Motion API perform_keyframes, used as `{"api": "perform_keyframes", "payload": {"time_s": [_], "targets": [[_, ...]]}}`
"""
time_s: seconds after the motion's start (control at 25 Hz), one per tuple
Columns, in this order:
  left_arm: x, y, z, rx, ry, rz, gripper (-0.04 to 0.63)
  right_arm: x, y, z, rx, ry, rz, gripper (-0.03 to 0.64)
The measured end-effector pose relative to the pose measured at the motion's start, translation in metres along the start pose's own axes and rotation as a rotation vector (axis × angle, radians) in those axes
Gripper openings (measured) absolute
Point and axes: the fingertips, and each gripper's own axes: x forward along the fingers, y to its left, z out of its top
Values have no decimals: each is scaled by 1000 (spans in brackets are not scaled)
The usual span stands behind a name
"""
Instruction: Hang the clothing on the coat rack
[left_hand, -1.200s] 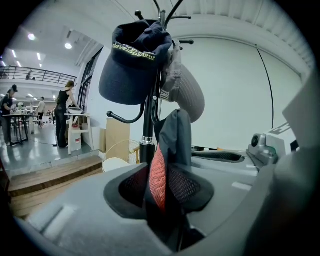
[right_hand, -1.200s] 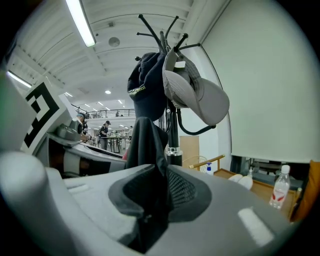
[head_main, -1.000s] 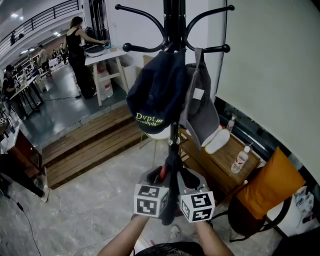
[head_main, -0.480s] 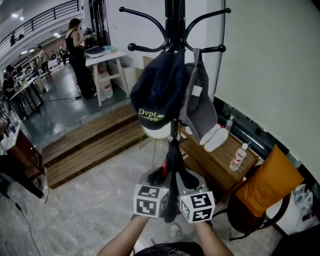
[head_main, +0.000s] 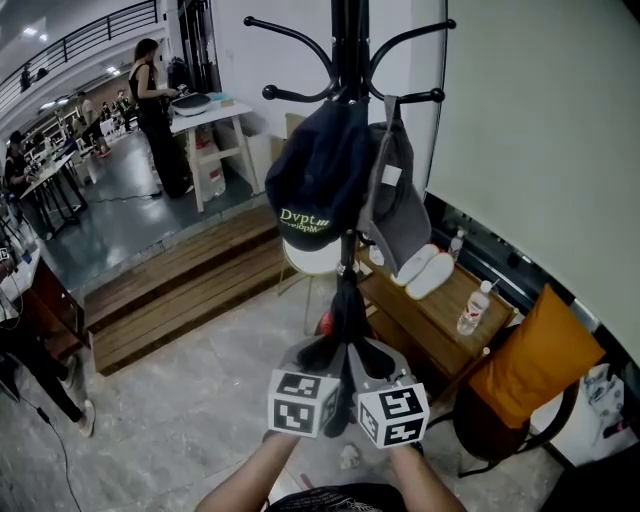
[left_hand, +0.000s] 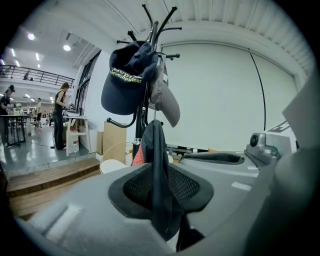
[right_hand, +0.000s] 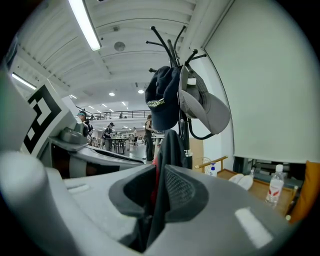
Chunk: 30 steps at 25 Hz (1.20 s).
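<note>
I am holding a dark piece of clothing (head_main: 343, 318) between both tongs. It is out in front of me, low against the pole of a black coat rack (head_main: 349, 60). The left tongs (head_main: 322, 352) are pinching it tight, their two padded jaws closing on the cloth with no gap showing. The right tongs (head_main: 366, 356) are gripping the same cloth just beside them, in the same way. The two tongs are sitting side by side, close together, each carrying a cube with black-and-white square markers.

The clothing is black and thin, and it is bunching into a narrow, limp strip that is rising above the jaws and drooping below them. A patch of red is showing along one edge. I cannot tell what kind of garment it is.

It is hanging in the air below the hooks — not on any of them. Higher on the rack, a dark blue cap (head_main: 318, 170) with yellow-green lettering is hanging from a hook. A grey cap (head_main: 402, 205) is hanging right beside it.

Behind the rack, a low wooden bench (head_main: 440, 318) is standing along a pale wall, carrying a pair of white slippers (head_main: 420, 270) and a clear bottle (head_main: 473, 308). An orange cushion (head_main: 535, 365) is resting on a chair to my right. Wooden steps (head_main: 180, 300) are running off to my left.
</note>
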Motion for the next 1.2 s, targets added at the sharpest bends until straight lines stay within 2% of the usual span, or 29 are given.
{"api": "perform_keyframes", "payload": {"time_s": [0.36, 0.52, 0.76, 1.2], "targets": [[-18, -17, 4, 12, -26, -15, 91, -21, 9, 5, -6, -17, -5, 37], [-28, -20, 5, 10, -44, -4, 44, -30, 12, 8, -11, -24, -5, 27], [-40, -25, 7, 11, -67, -1, 6, -41, 20, 15, -25, -36, 1, 9], [-54, -29, 5, 11, -73, 7, 5, -54, 28, 18, -29, -38, 5, 9]]}}
